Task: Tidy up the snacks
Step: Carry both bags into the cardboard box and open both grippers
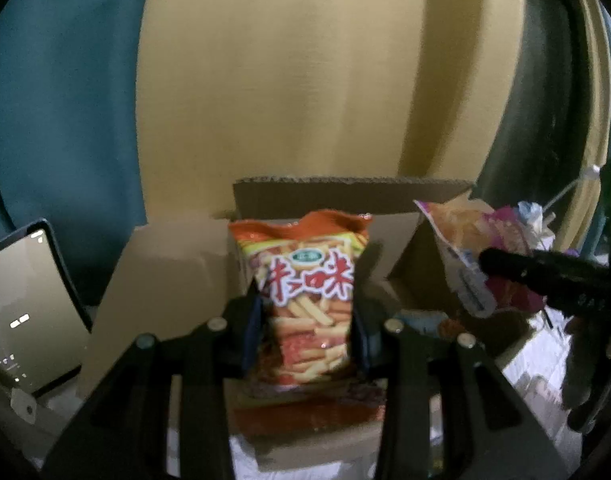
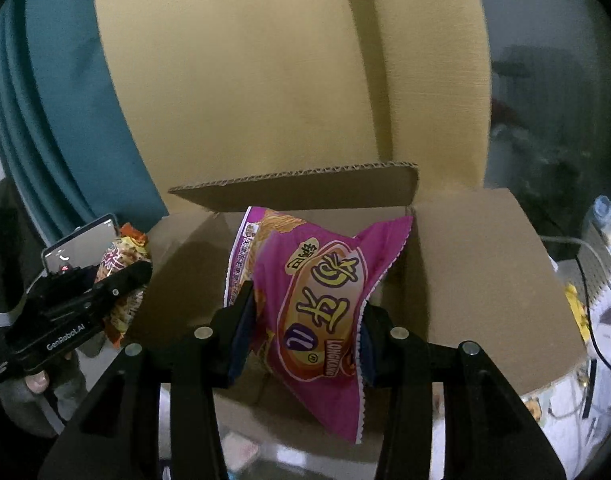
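Holding two snack bags above open cardboard box [image 2: 465,264]: our left tongs [image 1: 305,316] clench orange bag [image 1: 305,280], right tongs [image 2: 305,324] clench pink bag [image 2: 321,312]. Neither dropped in yet; box contents mostly hidden, so progress unclear.

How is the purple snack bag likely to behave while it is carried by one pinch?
The purple snack bag probably flexes: it hangs tilted and creased in the right gripper. It looks puffy, so likely light. Its glossy film may slip.
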Action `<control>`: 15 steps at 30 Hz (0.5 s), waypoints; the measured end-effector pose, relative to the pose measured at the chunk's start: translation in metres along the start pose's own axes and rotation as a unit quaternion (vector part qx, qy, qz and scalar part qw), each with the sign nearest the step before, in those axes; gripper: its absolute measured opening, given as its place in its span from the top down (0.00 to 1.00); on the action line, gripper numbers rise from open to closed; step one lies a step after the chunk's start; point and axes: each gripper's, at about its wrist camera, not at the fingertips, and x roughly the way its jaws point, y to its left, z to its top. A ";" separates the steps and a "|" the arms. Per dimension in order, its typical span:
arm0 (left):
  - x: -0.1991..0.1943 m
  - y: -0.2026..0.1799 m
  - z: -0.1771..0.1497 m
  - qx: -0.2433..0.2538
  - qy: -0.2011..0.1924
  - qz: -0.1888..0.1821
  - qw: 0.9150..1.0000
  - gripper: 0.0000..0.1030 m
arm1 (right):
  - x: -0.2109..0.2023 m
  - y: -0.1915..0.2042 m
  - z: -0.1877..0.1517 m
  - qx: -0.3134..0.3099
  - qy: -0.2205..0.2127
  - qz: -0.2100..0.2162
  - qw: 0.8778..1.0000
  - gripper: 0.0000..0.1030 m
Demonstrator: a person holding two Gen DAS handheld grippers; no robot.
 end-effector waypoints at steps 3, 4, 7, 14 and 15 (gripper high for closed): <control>0.012 0.003 0.008 -0.010 0.005 0.007 1.000 0.59 | 0.013 -0.002 0.011 0.013 0.005 0.009 1.000 0.56; 0.016 0.005 0.010 -0.016 0.009 0.005 1.000 0.55 | 0.018 -0.004 0.015 0.023 0.003 0.011 1.000 0.55; 0.024 0.009 0.013 -0.035 0.018 0.001 0.999 0.45 | 0.032 -0.007 0.026 0.041 0.009 0.005 0.999 0.41; 0.021 0.019 0.008 -0.054 0.013 -0.004 0.998 0.24 | 0.040 -0.008 0.035 0.047 0.006 0.009 0.999 0.16; 0.019 0.019 0.007 -0.054 0.013 -0.005 0.998 0.24 | 0.040 -0.007 0.034 0.046 0.006 0.008 0.999 0.16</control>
